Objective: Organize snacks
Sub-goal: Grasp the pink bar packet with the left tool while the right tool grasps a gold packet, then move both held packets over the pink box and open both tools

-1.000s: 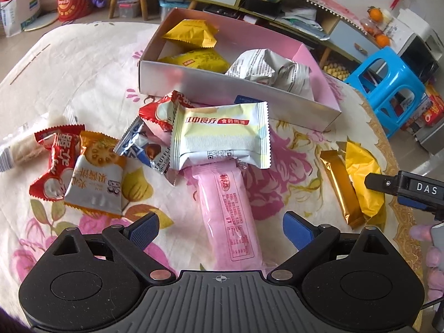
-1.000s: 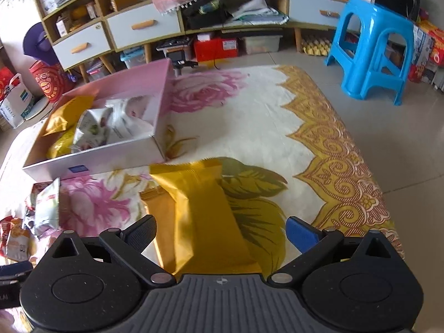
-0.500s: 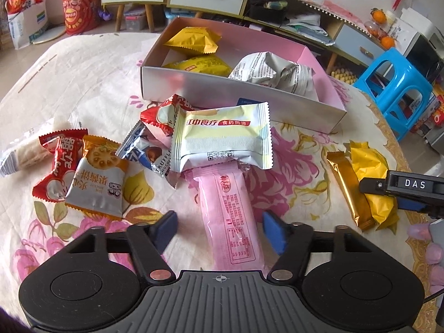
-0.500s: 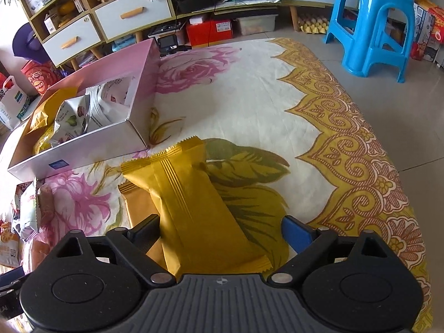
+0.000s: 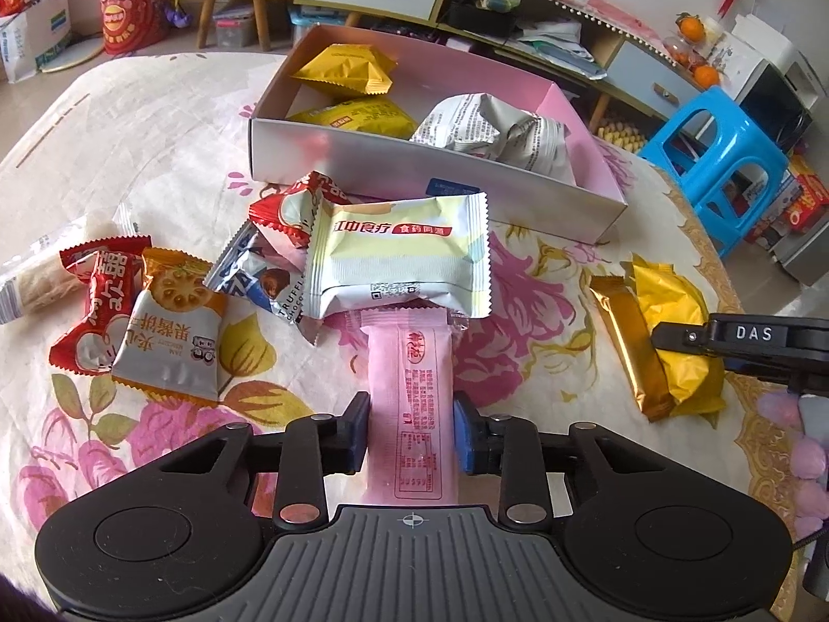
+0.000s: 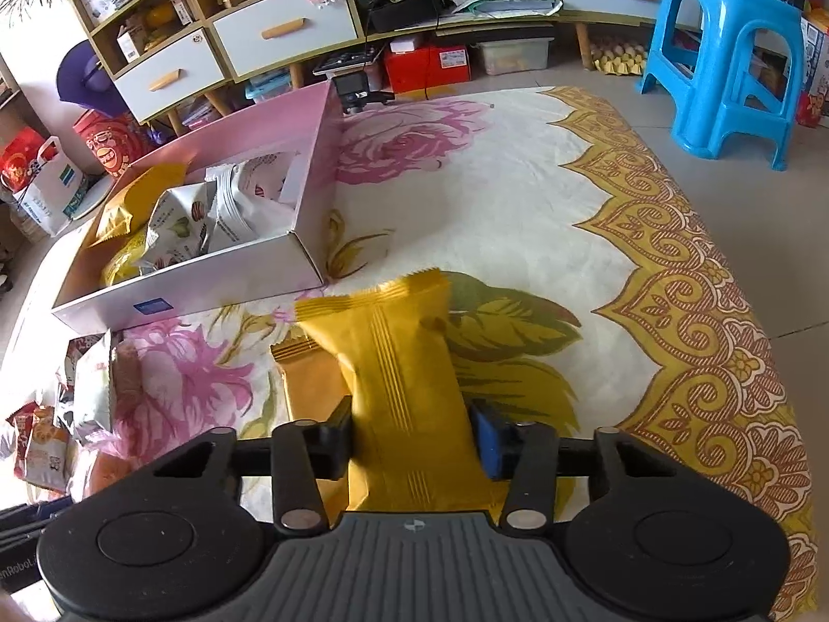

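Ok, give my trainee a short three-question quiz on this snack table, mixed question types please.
1. True or false: the left gripper has its fingers closed on the pink snack bar.
2. What does the right gripper hold? A) yellow packet B) red candy C) nothing
3. Fill in: the crumpled silver bag lies inside the ___.

Key: 1 true; 2 A, the yellow packet; 3 box.

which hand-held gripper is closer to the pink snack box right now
Right. The right hand-held gripper, shut on the yellow packet, sits just off the pink box's near corner. The left hand-held gripper, clamping the pink bar, lies farther back behind the snack pile.
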{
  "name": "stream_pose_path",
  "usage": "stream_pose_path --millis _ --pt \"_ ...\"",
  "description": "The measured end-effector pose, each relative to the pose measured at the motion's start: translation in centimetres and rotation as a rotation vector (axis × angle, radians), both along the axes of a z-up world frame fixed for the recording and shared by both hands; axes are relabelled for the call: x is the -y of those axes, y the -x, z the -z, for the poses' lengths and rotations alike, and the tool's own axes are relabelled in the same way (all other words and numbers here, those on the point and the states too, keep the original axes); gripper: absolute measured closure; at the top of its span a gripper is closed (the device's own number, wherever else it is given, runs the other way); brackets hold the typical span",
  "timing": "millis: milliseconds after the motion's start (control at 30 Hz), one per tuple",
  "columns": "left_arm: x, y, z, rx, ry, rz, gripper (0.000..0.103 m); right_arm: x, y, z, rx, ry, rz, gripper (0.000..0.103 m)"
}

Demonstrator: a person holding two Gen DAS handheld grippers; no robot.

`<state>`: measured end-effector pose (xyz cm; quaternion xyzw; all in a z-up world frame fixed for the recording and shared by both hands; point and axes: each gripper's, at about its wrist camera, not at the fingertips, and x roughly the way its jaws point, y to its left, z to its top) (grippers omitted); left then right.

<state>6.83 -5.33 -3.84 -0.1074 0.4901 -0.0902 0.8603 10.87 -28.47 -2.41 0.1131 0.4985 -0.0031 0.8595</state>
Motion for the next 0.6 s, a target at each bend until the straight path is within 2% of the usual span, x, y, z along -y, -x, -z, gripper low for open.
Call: stream_pose_path --millis 600 --pt "0.6 1.4 -2.3 0.029 0.058 0.097 0.074 -0.3 0.4 -1.8 0.017 -0.003 0.030 0.071"
